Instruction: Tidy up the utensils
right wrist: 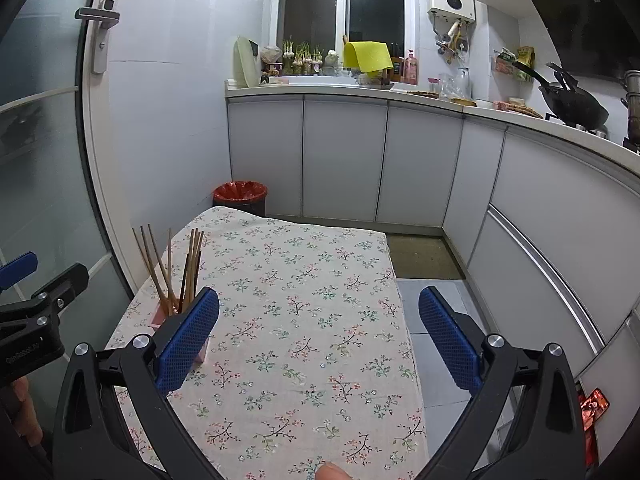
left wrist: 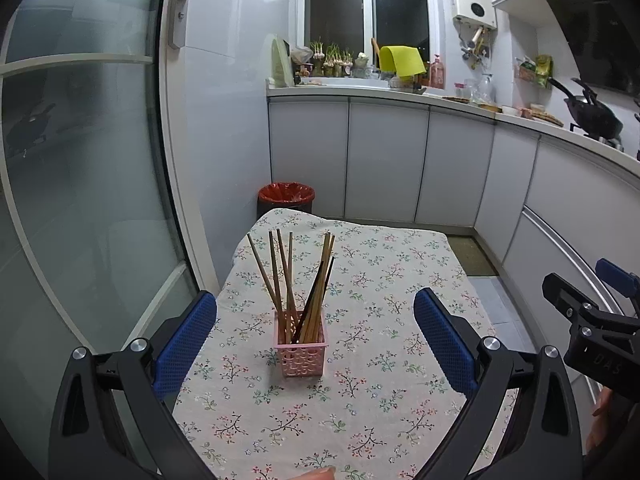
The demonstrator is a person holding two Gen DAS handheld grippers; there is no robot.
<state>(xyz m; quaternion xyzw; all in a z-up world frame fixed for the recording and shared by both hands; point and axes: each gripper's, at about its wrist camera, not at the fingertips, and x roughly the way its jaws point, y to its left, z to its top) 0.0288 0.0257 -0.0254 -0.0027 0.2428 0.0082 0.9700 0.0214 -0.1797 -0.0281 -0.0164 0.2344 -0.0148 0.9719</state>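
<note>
Left hand-held gripper (left wrist: 314, 334) agape; chopsticks (left wrist: 298, 280) stand upright.

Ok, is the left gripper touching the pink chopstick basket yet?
Apart. In the left wrist view the left gripper is open, and bare tablecloth shows between each blue pad and the pink basket standing between them.
</note>
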